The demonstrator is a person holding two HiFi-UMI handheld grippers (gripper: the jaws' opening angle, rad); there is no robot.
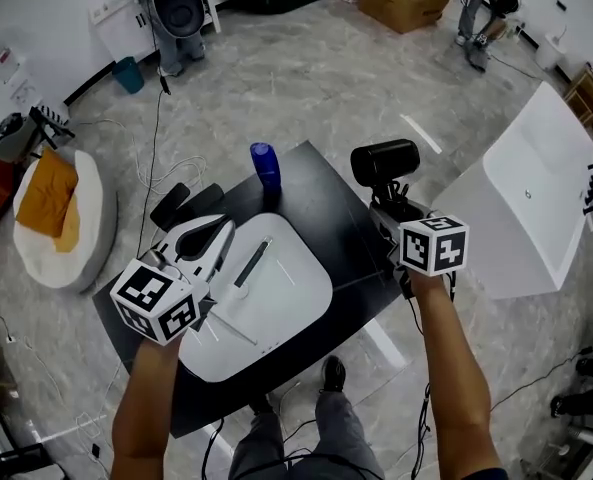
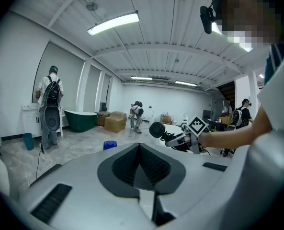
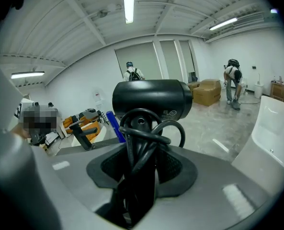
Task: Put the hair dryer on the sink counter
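The left claw (image 1: 219, 232), smooth white plastic with dark ribbed pads, hangs over the left end of the bench (image 1: 316, 183). Its jaws are pressed together with nothing between them. The bench is a flat matte-black slab. Sunk into it is a glossy white basin (image 1: 306, 298) with rounded corners, and a slim dark faucet (image 1: 251, 263) lies along its left side. Beyond the basin stands a small blue bottle (image 1: 265, 164), upright on the black top. Further right, the right claw (image 3: 141, 163) is clenched on the handle of the hair dryer (image 1: 384, 161), with the black cord (image 3: 151, 133) looped around that handle and caught in the same grip. The hair dryer is matte black and its barrel is a stubby cylinder. It is held in the air by the bench's right edge and touches no surface. The handle runs down into the claw, and the barrel's long axis lies level, crosswise to the jaws. Which end is the nozzle cannot be told. On the marbled grey floor to the right sits a smooth white bathtub (image 1: 536, 188).
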